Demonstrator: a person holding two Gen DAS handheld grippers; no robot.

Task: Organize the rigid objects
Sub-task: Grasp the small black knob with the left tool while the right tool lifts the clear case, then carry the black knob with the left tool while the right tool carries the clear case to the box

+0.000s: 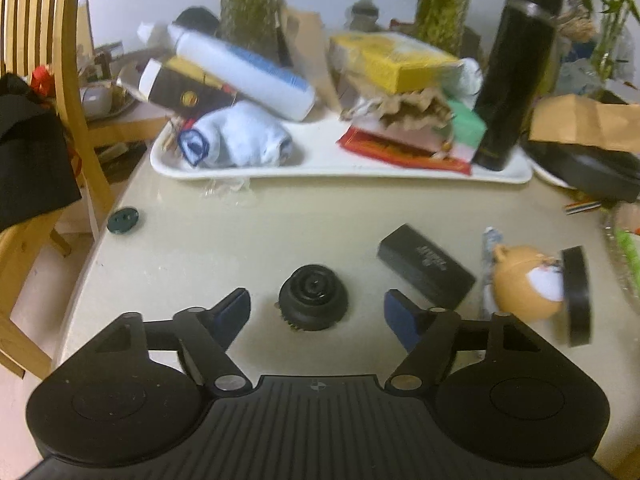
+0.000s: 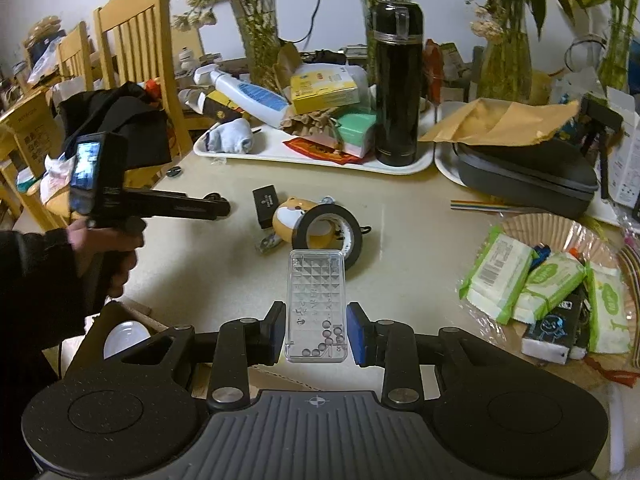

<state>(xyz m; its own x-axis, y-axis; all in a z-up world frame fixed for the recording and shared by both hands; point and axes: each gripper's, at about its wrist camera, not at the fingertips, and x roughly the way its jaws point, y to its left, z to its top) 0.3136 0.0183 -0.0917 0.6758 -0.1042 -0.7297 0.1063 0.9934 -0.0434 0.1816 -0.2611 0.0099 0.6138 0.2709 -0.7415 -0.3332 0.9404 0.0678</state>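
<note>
Left wrist view: the left gripper point(image 1: 318, 316) hangs low over the cream table point(image 1: 248, 236), its blue-padded fingers point(image 1: 234, 312) spread wide. A round black knob point(image 1: 313, 298) sits on the table between the fingertips, touching neither. To the right lie a small black box point(image 1: 426, 266), an orange dog-shaped toy point(image 1: 528, 282) and a roll of black tape point(image 1: 578, 296) standing on edge against the toy. A dark green button point(image 1: 123, 220) lies near the table's left edge. Farther back, a white tray point(image 1: 320, 162) carries a rolled white sock point(image 1: 240, 140), a white bottle point(image 1: 244, 74) lying tilted, a yellow box point(image 1: 394, 62) and an upright black flask point(image 1: 512, 88). This view is blurred.

Right wrist view: the right gripper point(image 2: 316, 332) pinches a clear plastic case point(image 2: 316, 304) by its long sides, one pad on each side. Small metal balls point(image 2: 326, 340) rest at the near end of the case, which is held above the table point(image 2: 420, 248) just in front of the tape roll point(image 2: 330, 232). The toy point(image 2: 292, 216) and black box point(image 2: 266, 202) lie beyond. The person's left hand point(image 2: 106, 248) holds the left gripper point(image 2: 224, 208) at the picture's left side. At right, a paper plate point(image 2: 532, 226) holds green-and-white wipe packets point(image 2: 500, 276). A dark zip case point(image 2: 524, 176) sits under a brown envelope point(image 2: 500, 124). The flask point(image 2: 396, 84) stands on the tray point(image 2: 320, 160).
</note>
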